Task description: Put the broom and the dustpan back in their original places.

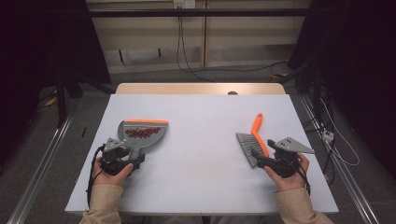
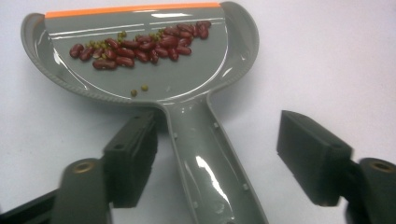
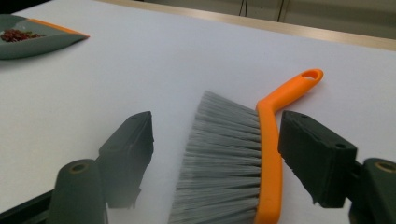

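With the beans point(image 2: 140, 46) swept into the dustpan point(image 1: 140, 137) at nine o'clock, our left gripper point(image 2: 219, 163) and right gripper point(image 3: 215, 163) hold their fingers open astride dustpan handle and brush point(image 3: 233, 172), so next we judge a withdrawal or fresh grip.

Both sleeves are a light tan, kinda beige fabric, bunched a bit at the cuffs, coming in at about 7 and 5 o'clock in the high view. The left gripper point(image 1: 122, 157) and right gripper point(image 1: 275, 160) are black, chunky handheld units, each with a grey three-cornered plate on top and a thin black cable looping off the back. Up close the jaws are matte black rectangular blocks with small round screw holes in them, mounted on dark grey arms. Each arm has a brass-looking ring set into a round boss near the base.
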